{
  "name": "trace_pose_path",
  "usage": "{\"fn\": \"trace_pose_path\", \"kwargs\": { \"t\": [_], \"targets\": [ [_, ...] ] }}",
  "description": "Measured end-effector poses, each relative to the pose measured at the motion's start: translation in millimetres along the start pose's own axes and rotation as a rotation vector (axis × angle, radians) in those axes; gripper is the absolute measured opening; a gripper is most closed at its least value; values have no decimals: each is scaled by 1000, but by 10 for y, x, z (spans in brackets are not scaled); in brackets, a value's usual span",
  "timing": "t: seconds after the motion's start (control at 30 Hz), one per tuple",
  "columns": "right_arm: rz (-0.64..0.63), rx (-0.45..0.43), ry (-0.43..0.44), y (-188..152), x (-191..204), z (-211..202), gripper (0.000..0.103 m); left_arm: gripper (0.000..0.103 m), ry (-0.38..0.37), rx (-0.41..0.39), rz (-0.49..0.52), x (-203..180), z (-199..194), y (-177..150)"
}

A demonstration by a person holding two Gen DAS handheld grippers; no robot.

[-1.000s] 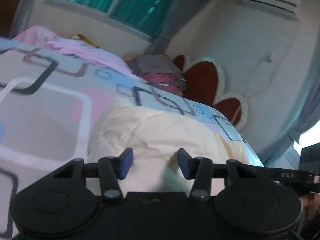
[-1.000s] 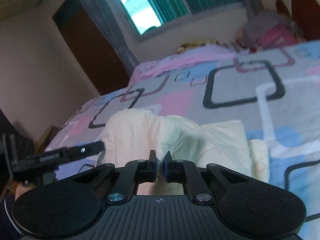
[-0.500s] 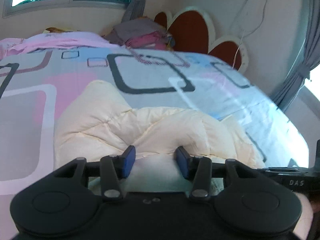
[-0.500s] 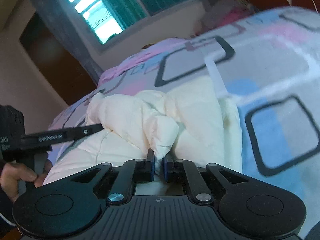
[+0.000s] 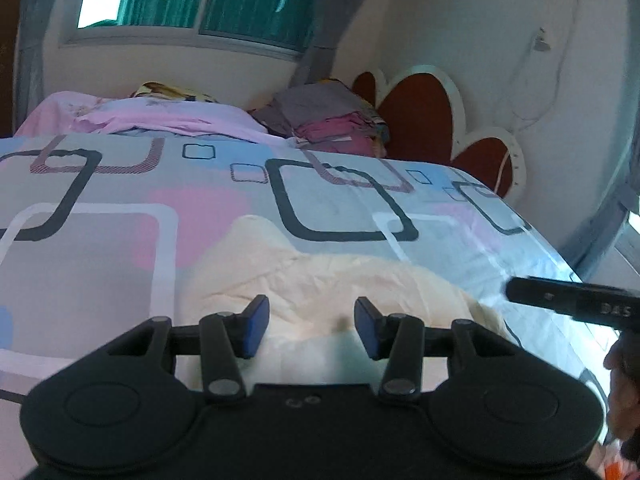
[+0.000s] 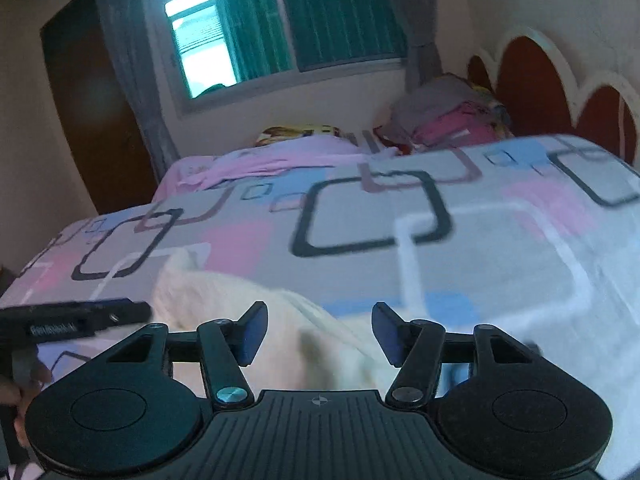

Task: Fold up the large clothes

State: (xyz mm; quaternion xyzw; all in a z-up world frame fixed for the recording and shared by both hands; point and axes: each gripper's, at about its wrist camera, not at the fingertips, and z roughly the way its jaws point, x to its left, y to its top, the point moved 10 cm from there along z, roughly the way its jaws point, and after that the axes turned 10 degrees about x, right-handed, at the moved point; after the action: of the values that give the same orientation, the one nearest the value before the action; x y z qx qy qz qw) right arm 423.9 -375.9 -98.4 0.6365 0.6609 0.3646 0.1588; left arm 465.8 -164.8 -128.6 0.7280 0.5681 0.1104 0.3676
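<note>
A cream padded garment [image 5: 320,280] lies crumpled on a bed [image 5: 100,248]. The left gripper [image 5: 307,326] hovers above it, fingers apart, holding nothing. The right gripper [image 6: 319,334] has just been opening, its fingers now apart and empty over the garment.

I am in a home bedroom: a bed [image 5: 120,240] with a patterned cover, its headboard [image 5: 420,120] behind, a curtained window [image 5: 192,0] beside that.

The right tool [image 6: 318,330], its jaws just opened, hangs empty above the cream garment [image 6: 240,304].
</note>
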Motion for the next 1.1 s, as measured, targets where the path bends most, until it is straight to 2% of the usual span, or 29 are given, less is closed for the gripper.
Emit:
{"fn": "trace_pose_path", "kwargs": {
  "t": [0.13, 0.27, 0.43, 0.53, 0.67, 0.77, 0.83, 0.9, 1.0, 1.1],
  "targets": [
    [11, 97, -31, -8, 230, 426, 49, 46, 0, 10, 18, -61, 105, 46],
    [37, 164, -98, -195, 144, 722, 49, 46, -8, 65, 30, -25, 342, 60],
    [131, 172, -111, -478, -185, 909, 49, 47, -32, 123, 76, -39, 691, 56],
    [183, 196, -97, -535, -296, 964, 49, 49, -15, 190, 147, -99, 886, -14],
    [188, 197, -106, -554, -319, 1005, 49, 48, -5, 208, 168, -95, 966, -71],
    [203, 196, -78, -537, -319, 874, 50, 46, -23, 193, 186, -104, 843, -59],
    [207, 144, -53, -472, -301, 560, 49, 46, -54, 162, 188, -123, 567, -27],
    [158, 108, -36, -462, -209, 215, 49, 46, -73, 116, 209, -155, 234, -24],
    [107, 118, 4, -625, -46, -199, 49, 46, -125, 89, 227, -263, -211, -212],
    [45, 165, 13, -903, 107, -336, 49, 46, -156, 125, 231, -388, -388, -541]
  ]
}}
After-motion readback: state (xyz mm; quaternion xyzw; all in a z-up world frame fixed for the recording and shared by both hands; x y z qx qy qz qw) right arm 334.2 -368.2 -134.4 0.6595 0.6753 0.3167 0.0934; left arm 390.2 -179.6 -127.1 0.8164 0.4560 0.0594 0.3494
